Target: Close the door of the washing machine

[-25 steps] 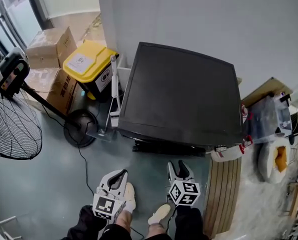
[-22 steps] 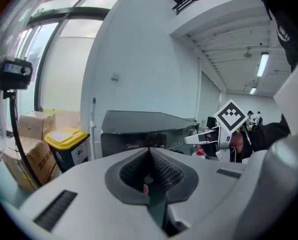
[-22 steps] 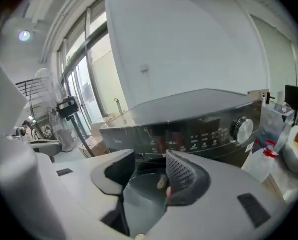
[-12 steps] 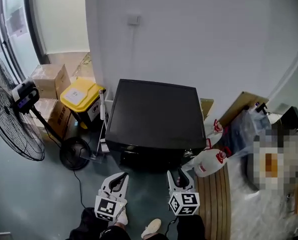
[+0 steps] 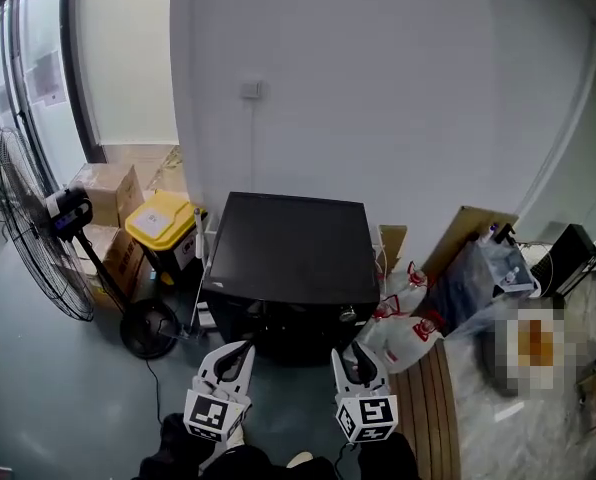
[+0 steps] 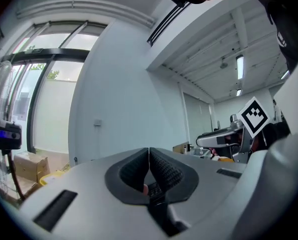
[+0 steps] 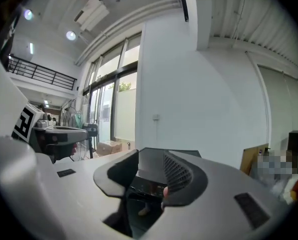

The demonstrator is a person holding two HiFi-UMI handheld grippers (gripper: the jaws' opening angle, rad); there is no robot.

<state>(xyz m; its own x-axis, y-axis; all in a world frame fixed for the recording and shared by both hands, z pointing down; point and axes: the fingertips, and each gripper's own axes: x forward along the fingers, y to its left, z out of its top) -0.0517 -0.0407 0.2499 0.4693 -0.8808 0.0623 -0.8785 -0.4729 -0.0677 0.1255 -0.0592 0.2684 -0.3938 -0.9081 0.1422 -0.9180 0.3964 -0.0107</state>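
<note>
The black washing machine (image 5: 286,248) stands against the white wall, its flat dark top towards me. Its front face is in shadow, and I cannot make out the door. Both grippers are held level in front of it, apart from it. My left gripper (image 5: 238,352) is shut, its ribbed pads meeting with nothing between them (image 6: 149,151). My right gripper (image 5: 354,354) has a gap between its jaws, and they are closing on nothing. Through that gap in the right gripper view (image 7: 150,156) I see the machine's top and control strip (image 7: 148,183).
A standing fan (image 5: 38,230), cardboard boxes (image 5: 103,186) and a yellow-lidded bin (image 5: 160,223) are left of the machine. White bags with red print (image 5: 406,330), a leaning wooden board (image 5: 468,230) and wooden slats (image 5: 436,408) are on its right.
Both grippers have risen and the view has pulled up and back. The machine now looks smaller and farther away, and more of the wall shows.
</note>
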